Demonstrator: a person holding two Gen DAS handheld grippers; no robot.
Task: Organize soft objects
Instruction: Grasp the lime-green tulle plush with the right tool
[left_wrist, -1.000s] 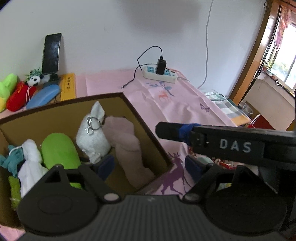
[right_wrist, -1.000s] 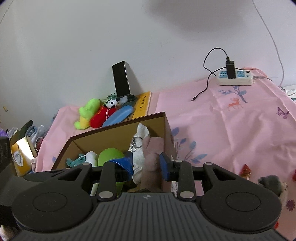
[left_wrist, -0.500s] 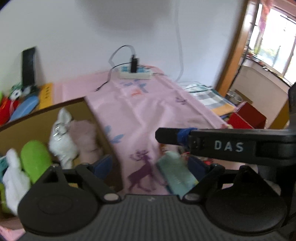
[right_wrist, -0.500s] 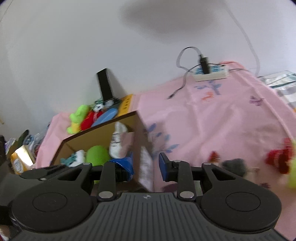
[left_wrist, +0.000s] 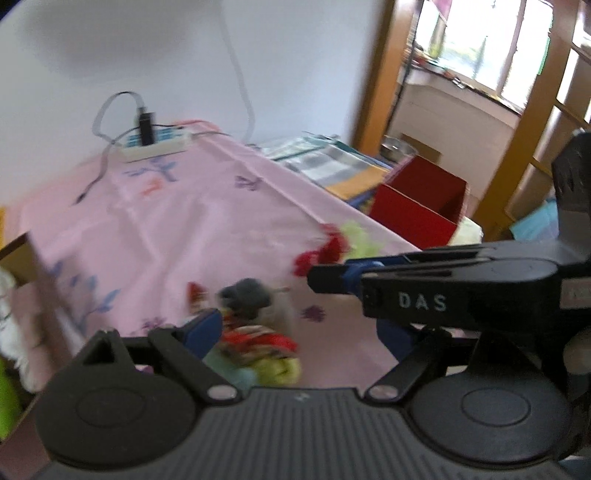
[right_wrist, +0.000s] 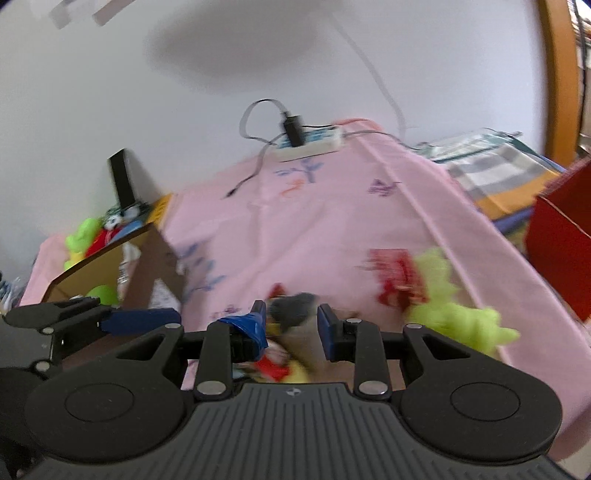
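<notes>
Tablecloth (right_wrist: 325, 221): pink printed cloth, creased. Box (right_wrist: 107, 262): matt brown cardboard. Green toy (right_wrist: 454, 306): fuzzy plush. Right gripper (right_wrist: 290, 325): matt black plastic, blue pads (right_wrist: 325, 328).

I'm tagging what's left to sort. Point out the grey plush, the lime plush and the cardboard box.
grey plush (right_wrist: 295, 308): right wrist view, on its dark fuzzy top.
lime plush (right_wrist: 454, 314): right wrist view, on its body's middle.
cardboard box (right_wrist: 110, 245): right wrist view, on its back wall's top edge.

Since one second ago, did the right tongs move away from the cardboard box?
Yes. The right tongs swung to the right: the cardboard box, earlier straight ahead, now sits far left, and the dark grey plush toy lies between the open fingers.
</notes>
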